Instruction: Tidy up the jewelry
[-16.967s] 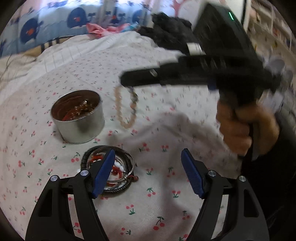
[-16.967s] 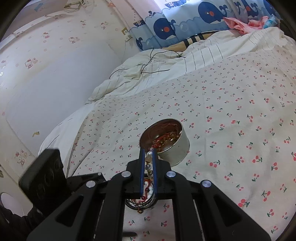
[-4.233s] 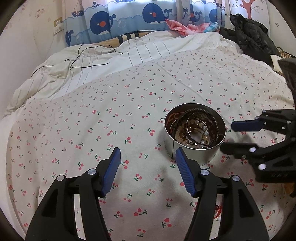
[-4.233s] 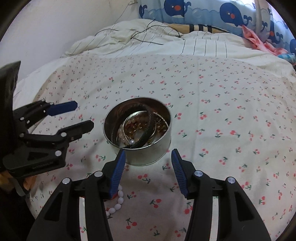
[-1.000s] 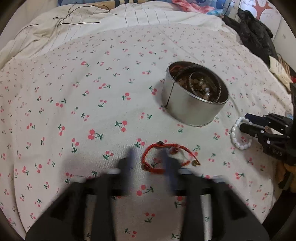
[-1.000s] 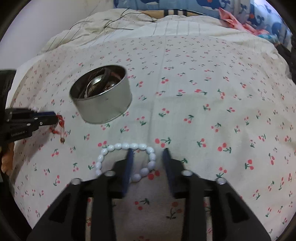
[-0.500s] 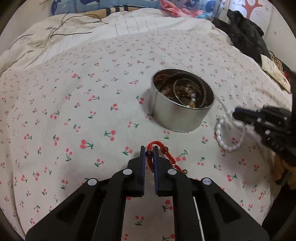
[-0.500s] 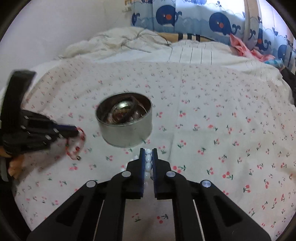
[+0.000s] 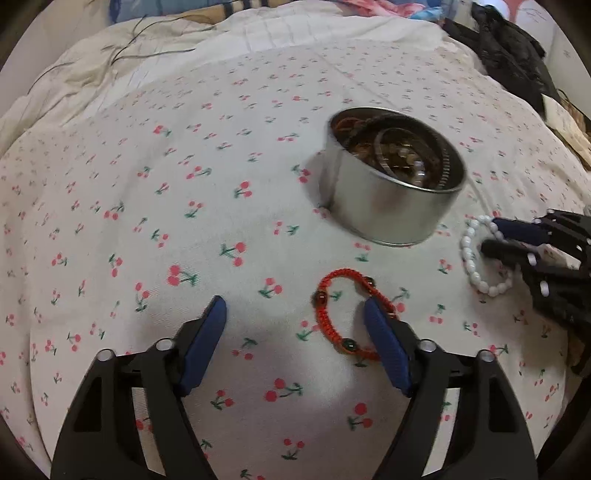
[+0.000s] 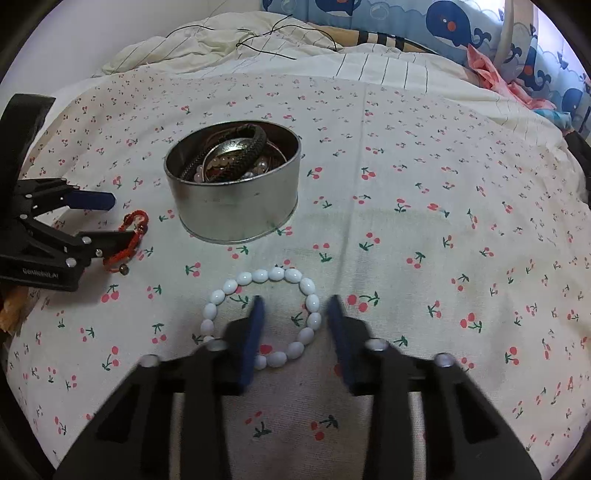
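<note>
A round metal tin (image 9: 394,195) full of bracelets stands on the cherry-print bedspread; it also shows in the right wrist view (image 10: 232,188). A red cord bracelet (image 9: 345,317) lies flat by my open left gripper (image 9: 295,325), against its right finger; it also shows in the right wrist view (image 10: 127,242). A white bead bracelet (image 10: 266,314) lies on the cloth with my open right gripper (image 10: 295,314) over its near right part; it also shows in the left wrist view (image 9: 480,258). Neither gripper holds anything.
A rumpled cream duvet (image 10: 229,40) with a black cable lies at the back. Whale-print curtains (image 10: 461,22) and pink cloth are at the far right. A black jacket (image 9: 513,44) lies at the bed's right side.
Both grippers have opened. The red bracelet and the white bead bracelet, held half a second ago, now lie on the bedspread near the tin.
</note>
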Available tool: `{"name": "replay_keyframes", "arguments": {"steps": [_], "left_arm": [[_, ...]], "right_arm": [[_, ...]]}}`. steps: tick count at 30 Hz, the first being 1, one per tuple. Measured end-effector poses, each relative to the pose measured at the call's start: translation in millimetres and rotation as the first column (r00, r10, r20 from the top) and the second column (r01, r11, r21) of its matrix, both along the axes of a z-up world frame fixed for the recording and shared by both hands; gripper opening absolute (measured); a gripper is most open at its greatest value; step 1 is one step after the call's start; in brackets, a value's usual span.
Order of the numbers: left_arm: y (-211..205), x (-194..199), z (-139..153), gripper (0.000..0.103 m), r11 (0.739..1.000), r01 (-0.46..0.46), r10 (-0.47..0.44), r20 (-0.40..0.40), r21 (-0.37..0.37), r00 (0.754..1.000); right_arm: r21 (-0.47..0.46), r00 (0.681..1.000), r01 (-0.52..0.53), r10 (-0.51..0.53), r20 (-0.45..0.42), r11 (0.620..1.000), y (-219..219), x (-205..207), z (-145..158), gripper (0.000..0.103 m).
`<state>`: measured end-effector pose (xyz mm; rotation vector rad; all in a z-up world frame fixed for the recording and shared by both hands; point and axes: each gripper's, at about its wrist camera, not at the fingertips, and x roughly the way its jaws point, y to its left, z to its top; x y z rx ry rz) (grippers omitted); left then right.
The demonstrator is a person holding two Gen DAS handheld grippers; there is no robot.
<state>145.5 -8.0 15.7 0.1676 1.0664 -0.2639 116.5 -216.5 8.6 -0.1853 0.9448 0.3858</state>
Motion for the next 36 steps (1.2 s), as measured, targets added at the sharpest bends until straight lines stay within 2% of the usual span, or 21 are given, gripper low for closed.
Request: {"name": "replay_keyframes", "arguments": {"steps": [2, 3, 5, 10, 25, 28, 31, 33, 34, 35, 36], "left_arm": [[-7.2, -3.8, 2.2, 0.008, 0.999, 0.040, -0.040, -0.004, -0.007, 0.999], [-8.9, -5.8, 3.1, 0.007, 0.999, 0.052, -0.052, 0.000, -0.001, 0.999], [-11.8, -8.4, 5.0, 0.006, 0.998, 0.063, -0.063, 0.017, 0.006, 0.998], [-5.2, -7.4, 20.6, 0.006, 0.998, 0.034, -0.031, 0.065, -0.051, 0.997], [-3.4, -8.8, 22.8, 0.006, 0.998, 0.022, -0.017, 0.080, -0.057, 0.997], [-2.7, -8.3, 21.8, 0.007, 0.998, 0.018, -0.013, 0.077, -0.054, 0.997], [-3.3, -6.9, 18.6, 0.007, 0.999, 0.016, -0.012, 0.067, -0.046, 0.998], [-3.3, -5.9, 16.2, 0.007, 0.999, 0.013, -0.011, 0.058, -0.041, 0.998], [-3.3, -5.6, 15.2, 0.007, 0.999, 0.013, -0.010, 0.054, -0.039, 0.998], [-3.4, -5.3, 14.4, 0.007, 0.999, 0.013, -0.011, 0.050, -0.039, 0.999], [-3.5, -4.6, 12.7, 0.007, 0.999, 0.012, -0.011, 0.041, -0.037, 0.999]], "right_arm": [[0.001, 1.000, 0.002, -0.002, 0.010, 1.000, 0.7, -0.9, 0.7, 0.009], [0.004, 1.000, 0.002, -0.003, 0.015, 1.000, 0.8, -0.7, 1.8, 0.009], [0.019, 0.999, 0.003, -0.004, 0.034, 1.000, 1.0, -2.2, 5.8, 0.008], [0.050, 0.998, 0.002, -0.005, 0.064, 0.999, 1.4, -3.1, 14.0, 0.008], [0.089, 0.994, -0.009, -0.001, 0.105, 0.996, 2.5, -9.0, 22.4, 0.008], [0.091, 0.996, -0.008, 0.000, 0.094, 0.996, 2.7, -7.4, 21.4, 0.008], [0.071, 0.999, 0.001, -0.004, 0.041, 0.997, 3.6, -1.4, 10.6, 0.008], [0.063, 1.000, 0.006, -0.007, 0.015, 0.998, 3.5, 1.5, 6.0, 0.019], [0.058, 1.000, 0.012, -0.013, 0.019, 0.998, 3.6, 1.3, 5.5, 0.043], [0.047, 0.999, 0.016, -0.018, 0.029, 0.999, 4.2, 0.4, 5.9, 0.057], [0.048, 1.000, 0.007, -0.009, 0.028, 0.999, 4.8, 0.0, 5.9, 0.057]]}}
